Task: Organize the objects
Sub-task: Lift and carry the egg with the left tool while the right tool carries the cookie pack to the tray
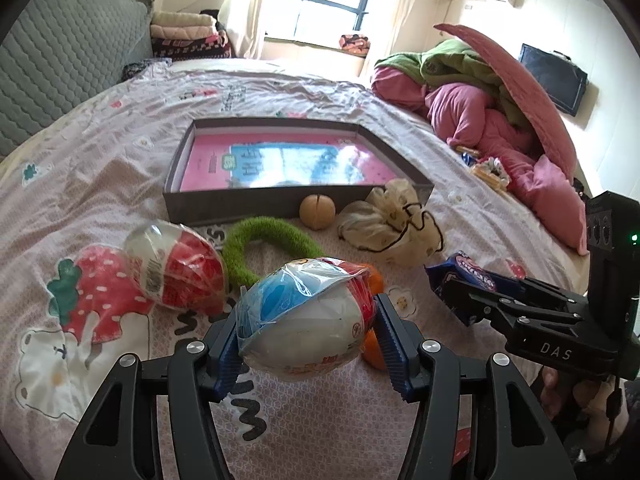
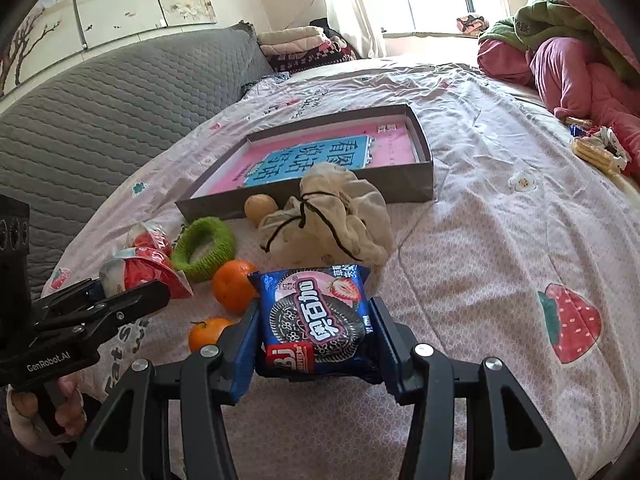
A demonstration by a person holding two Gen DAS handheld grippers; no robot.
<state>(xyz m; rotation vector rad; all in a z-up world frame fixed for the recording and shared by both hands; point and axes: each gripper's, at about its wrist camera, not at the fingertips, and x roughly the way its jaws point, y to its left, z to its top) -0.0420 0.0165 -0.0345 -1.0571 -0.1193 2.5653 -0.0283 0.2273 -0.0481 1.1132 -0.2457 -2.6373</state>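
left gripper: jaws clenched on the toy egg, one blue pad at each end; fingers reach forward over the bed toward the box.
toy egg: plastic-wrapped, blue and white with red at the right end; long axis runs crosswise between the pads, tilted up to the right; held above the sheet, near the camera.
right gripper: jaws grasping the cookie pack by its two side edges; fingers aimed forward toward the pouch and box.
cookie pack: blue wrapper, dark cookie and strawberry printed on it; face up, print upside down to the camera; long axis runs away from the camera, far end tilted up; held over the sheet, just before the pouch.
second egg: red and white, wrapped, lying on the sheet left of the held egg, long axis slanting down to the right.
ring: green, fuzzy, flat on the sheet between the second egg and the box.
walnut: against the near wall of the box.
pouch: cream cloth, black drawstring, crumpled, beside the walnut.
oranges: two, on the sheet left of the cookie pack, one nearer the camera.
box: grey, shallow, open, pink and blue print inside; mid-bed.
bed: pale sheet with strawberry prints.
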